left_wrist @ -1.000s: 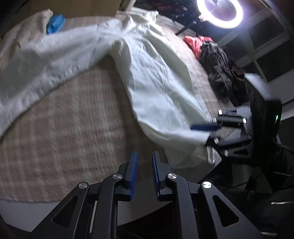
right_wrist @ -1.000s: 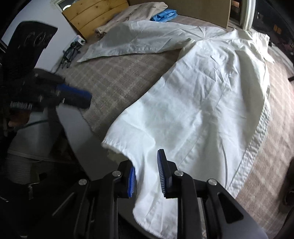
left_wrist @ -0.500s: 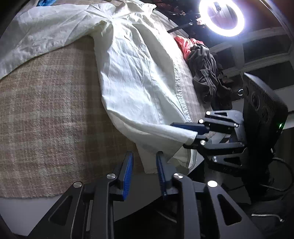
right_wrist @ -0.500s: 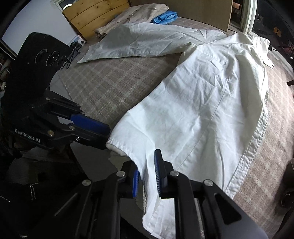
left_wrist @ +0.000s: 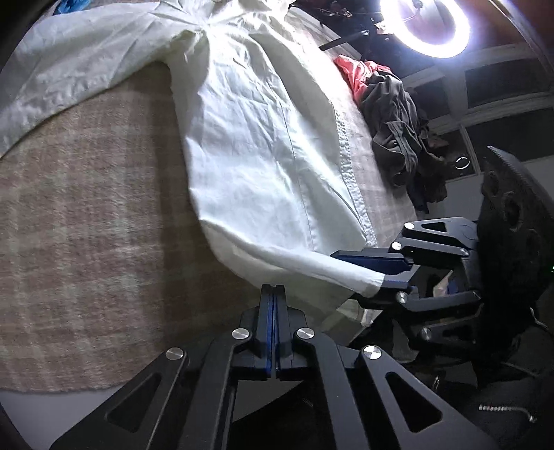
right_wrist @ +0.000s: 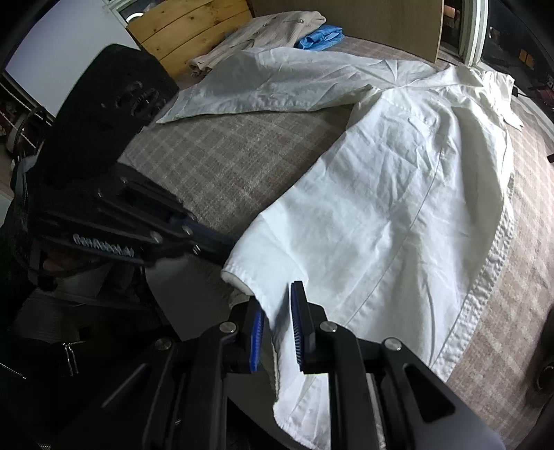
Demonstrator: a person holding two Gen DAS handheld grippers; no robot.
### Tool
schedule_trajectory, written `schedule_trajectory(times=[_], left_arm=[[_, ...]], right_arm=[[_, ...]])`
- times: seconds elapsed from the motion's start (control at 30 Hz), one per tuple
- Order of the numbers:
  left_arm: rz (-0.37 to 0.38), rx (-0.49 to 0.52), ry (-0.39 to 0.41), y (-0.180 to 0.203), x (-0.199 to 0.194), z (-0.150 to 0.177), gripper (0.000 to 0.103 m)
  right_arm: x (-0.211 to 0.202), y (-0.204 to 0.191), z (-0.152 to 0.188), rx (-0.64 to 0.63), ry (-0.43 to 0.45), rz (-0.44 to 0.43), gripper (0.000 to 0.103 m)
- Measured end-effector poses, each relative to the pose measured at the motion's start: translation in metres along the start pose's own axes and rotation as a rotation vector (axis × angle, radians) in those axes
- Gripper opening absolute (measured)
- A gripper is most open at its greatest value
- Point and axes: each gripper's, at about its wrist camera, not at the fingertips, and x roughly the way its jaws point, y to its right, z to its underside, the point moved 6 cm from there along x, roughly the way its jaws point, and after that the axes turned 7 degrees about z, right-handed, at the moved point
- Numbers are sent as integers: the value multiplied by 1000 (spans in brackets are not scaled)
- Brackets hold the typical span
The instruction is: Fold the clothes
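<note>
A white shirt [left_wrist: 263, 138] lies spread over the plaid-covered bed, one sleeve stretched to the far left [right_wrist: 277, 86]. My right gripper [right_wrist: 277, 308] is shut on the shirt's near hem, and cloth runs between its blue pads. The left wrist view shows it [left_wrist: 349, 277] pinching that hem corner, lifted a little. My left gripper [left_wrist: 273, 289] is shut, pads pressed flat together with no cloth showing between them. Its tips sit just under the hem's edge, left of the right gripper. In the right wrist view it [right_wrist: 216, 240] is blurred beside the hem corner.
A plaid blanket [left_wrist: 86, 207] covers the bed. A dark clothes pile [left_wrist: 398, 131] and a red garment [left_wrist: 356, 72] lie at the far right under a ring light [left_wrist: 432, 27]. A beige garment [right_wrist: 270, 31] and a blue item [right_wrist: 320, 36] rest by the wooden headboard [right_wrist: 187, 27].
My left gripper came down and in toward the shirt's hem, opened wider, then shut. The right gripper kept its hold on the hem and stayed in place.
</note>
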Motion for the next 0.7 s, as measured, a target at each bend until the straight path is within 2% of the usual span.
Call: schedule_trajectory(times=[0.23,0.3,0.37,0.4,0.47,0.53,0.6,0.63,0.7], left_arm=[[-9,-8,7,-14,-9,5,0],[-56,-5,-8,-18,-8,7,0],[-154,34,2,-21,-15,7,0],[-194,54,7,-22,-21,7,0],[-226,74,21,-21,-32,6,1],[-269,102,35,-20,-43,5,1],[-285,150,55,-7,-49,2,1],[-265,178,56,3,-47,1,1],[-215,243,47,25,-38,0,1]], right_arm=[[6,-1,1,17,-3,9,15],[11,-4,3,6,-27,18,15],[12,-12,9,-12,-62,2,26],[12,-18,11,-24,-72,-17,27],[4,-30,14,-46,-54,-73,27],[-5,-29,17,-40,-46,-71,27],[-18,-20,22,11,-35,-126,29],[-25,-10,24,54,-17,-129,32],[-36,17,31,149,22,-87,32]])
